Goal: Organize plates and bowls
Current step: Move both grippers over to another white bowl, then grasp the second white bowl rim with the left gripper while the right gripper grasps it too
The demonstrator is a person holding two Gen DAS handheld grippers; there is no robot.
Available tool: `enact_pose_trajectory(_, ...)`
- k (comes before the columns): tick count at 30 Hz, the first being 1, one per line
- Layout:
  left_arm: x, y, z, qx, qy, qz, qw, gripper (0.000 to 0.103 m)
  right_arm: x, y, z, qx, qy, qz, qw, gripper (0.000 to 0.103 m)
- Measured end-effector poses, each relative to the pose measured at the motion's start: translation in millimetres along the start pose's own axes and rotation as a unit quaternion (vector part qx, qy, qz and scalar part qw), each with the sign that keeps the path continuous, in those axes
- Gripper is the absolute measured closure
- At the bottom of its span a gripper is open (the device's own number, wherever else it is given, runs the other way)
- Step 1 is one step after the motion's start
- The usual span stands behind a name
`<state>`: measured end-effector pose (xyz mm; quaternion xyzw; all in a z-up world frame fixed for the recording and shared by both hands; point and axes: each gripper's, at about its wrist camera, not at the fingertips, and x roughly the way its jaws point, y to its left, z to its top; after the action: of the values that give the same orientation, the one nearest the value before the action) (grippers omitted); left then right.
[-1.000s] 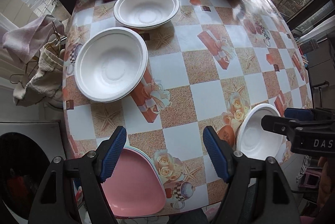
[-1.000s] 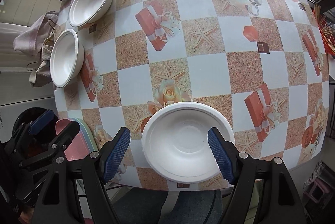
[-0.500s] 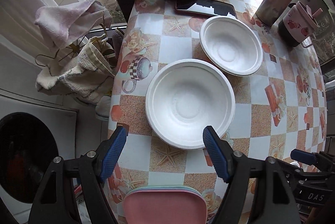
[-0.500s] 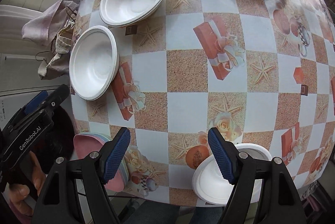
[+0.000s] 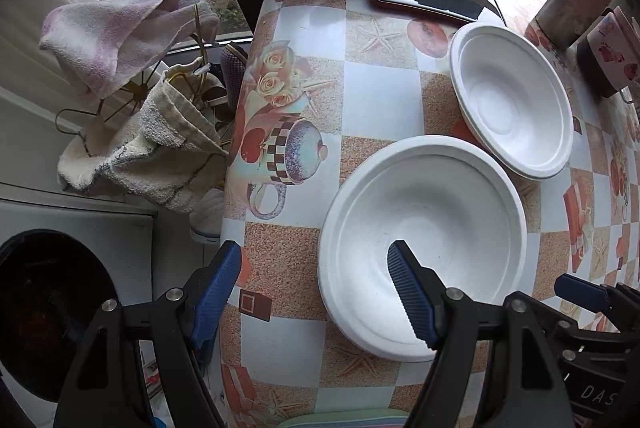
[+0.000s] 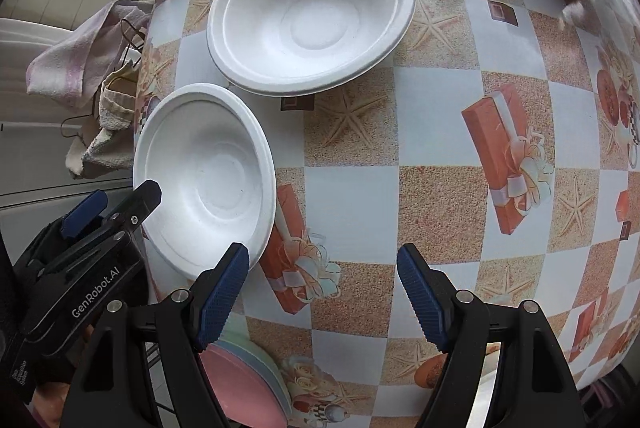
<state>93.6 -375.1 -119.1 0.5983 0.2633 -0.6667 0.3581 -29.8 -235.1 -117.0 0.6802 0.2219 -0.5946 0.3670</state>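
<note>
Here, patterned tablecloth (image 6: 440,196) on table edge, towels (image 5: 132,132) hanging beside — both tools wide, empty, left tool (image 5: 316,280), right tool (image 6: 322,284).

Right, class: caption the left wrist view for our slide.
Open left tongs straddle the near bowl's rim; a second bowl sits behind.

Left gripper (image 6: 114,206) body, lower left of the right wrist view: "GenRobot.AI" in white letters.
Right gripper (image 5: 588,302) body, lower right of the left wrist view: white letters "DAS", cut off at the frame edge.
</note>
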Motion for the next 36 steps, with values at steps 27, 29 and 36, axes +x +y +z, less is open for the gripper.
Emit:
enact_pose_trajectory(27,29,-81,-24,0.081,0.073,-0.036,0.9934,0.064,32,-33,-7,0.012,0.046,0.042,0.998,0.083)
enact_pose_trajectory(29,27,-97,-32,0.094,0.075,-0.041,0.9918,0.064,29,-47,-16,0.012,0.045,0.035,0.998,0.083)
enact_pose_trajectory(36,21,-132,-52,0.118,0.079,-0.05,0.9886,0.064,22,-89,-42,0.037,0.053,0.029,0.997,0.083)
